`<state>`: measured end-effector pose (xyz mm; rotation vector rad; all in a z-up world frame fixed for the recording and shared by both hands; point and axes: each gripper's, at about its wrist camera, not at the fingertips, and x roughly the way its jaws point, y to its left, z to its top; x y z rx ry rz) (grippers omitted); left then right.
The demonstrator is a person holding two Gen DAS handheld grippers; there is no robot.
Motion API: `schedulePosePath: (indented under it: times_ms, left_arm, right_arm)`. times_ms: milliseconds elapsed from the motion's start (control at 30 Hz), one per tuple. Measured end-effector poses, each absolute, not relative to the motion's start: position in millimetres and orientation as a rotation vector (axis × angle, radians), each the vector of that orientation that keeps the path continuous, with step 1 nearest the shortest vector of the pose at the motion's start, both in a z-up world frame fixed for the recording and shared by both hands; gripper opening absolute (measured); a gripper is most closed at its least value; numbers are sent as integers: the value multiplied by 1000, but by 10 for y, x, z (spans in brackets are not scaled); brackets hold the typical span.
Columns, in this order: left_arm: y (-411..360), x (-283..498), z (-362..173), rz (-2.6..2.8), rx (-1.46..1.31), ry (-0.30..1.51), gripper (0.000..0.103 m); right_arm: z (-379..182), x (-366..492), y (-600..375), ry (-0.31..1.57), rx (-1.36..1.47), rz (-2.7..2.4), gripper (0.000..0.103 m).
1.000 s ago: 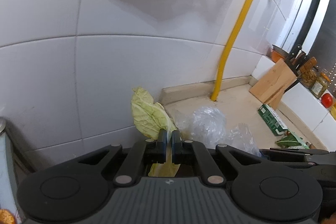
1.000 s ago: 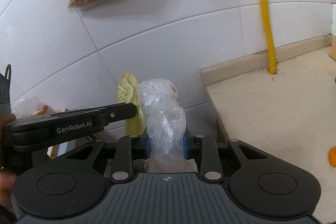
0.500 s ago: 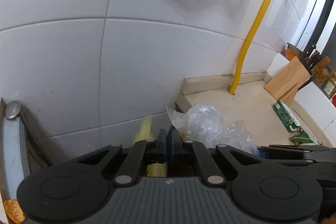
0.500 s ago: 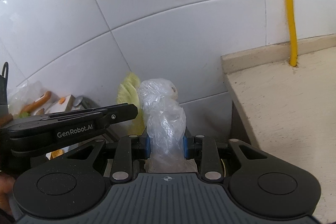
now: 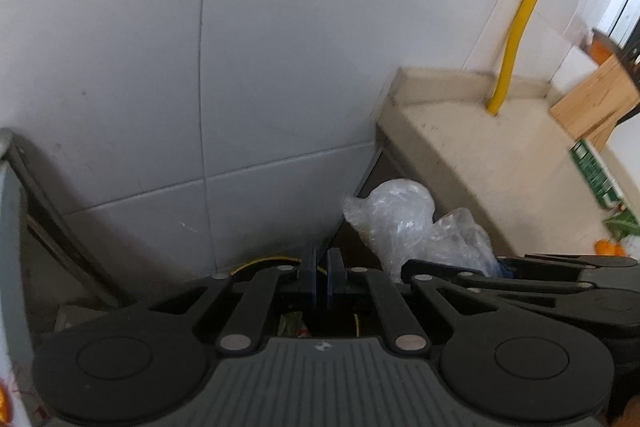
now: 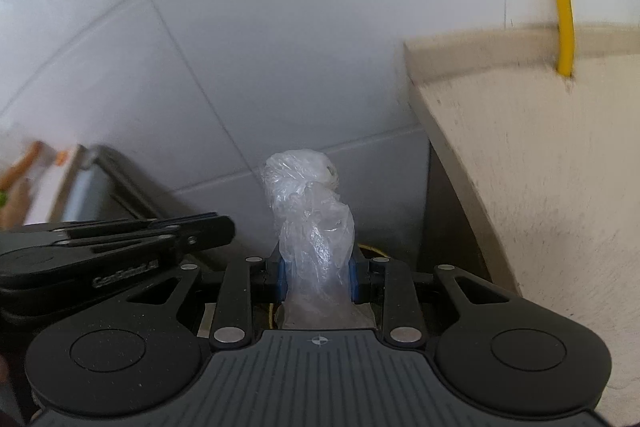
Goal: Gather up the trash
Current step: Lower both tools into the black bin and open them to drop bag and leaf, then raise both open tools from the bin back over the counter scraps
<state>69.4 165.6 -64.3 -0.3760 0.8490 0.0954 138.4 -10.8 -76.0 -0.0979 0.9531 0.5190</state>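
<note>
My left gripper [image 5: 321, 269] has its jaws almost together with nothing between them; it points down into the gap beside the counter, and it also shows in the right wrist view [image 6: 224, 227]. My right gripper [image 6: 317, 269] is shut on a crumpled clear plastic bag [image 6: 310, 211], held upright just right of the left gripper. The bag also shows in the left wrist view [image 5: 404, 223]. A yellow rim [image 5: 260, 262], perhaps of a bin, and some scraps [image 5: 292, 323] show below the left fingers.
White tiled wall [image 5: 280, 67] is close ahead. A beige counter [image 5: 492, 163] with a sharp edge is at the right, with a yellow pipe [image 5: 520, 15], a wooden knife block [image 5: 596, 99] and a green box [image 5: 596, 179]. A dark metal appliance edge [image 6: 120, 171] is at the left.
The green cabbage leaf that my left gripper held has dropped out and is gone from view. Both grippers have moved left and lower, off the counter. The right still holds the bag.
</note>
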Motion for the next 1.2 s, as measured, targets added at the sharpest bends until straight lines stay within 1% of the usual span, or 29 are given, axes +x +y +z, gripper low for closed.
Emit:
schedulePosePath:
  times_ms: [167,233,267,367,467,667,867,1100,1200]
  left_arm:
    - [1673,746,-778,105,-378,888,1]
    - [1682,765,-807,113,-382,898,1]
    - [1686,787,-818,116,-384,900,1]
    - [1714,784,-846,126,-389,901,1]
    - [1741,781,-870,136,-393,899,1]
    - [1789,792,-922,156,-401,900,1]
    - [1834,795,-929,167,-411,896,1]
    - [1808,819,-926,151,-390,895,2]
    - [1798,819,-907,143,-375,888,2]
  right_arm:
    - [-1077,1522,-100,1025,-86,513,34]
    - [-1192,1567,-70,1047,-81,506,39]
    - [-1251,1597,-51,1064,-88,508,44]
    - [-1381,1673,-47,1095,-67,496,46]
    - [-1467,1725,-27,1106,-77,479,53]
    - [-1631,1795,65,1143,-76,476,54]
    - [-1680,1803,121,1154,-85,480,54]
    - [-1552,1761,117,1133,-96,457,55]
    - [-1458,1706,94,1108,-117,443,56]
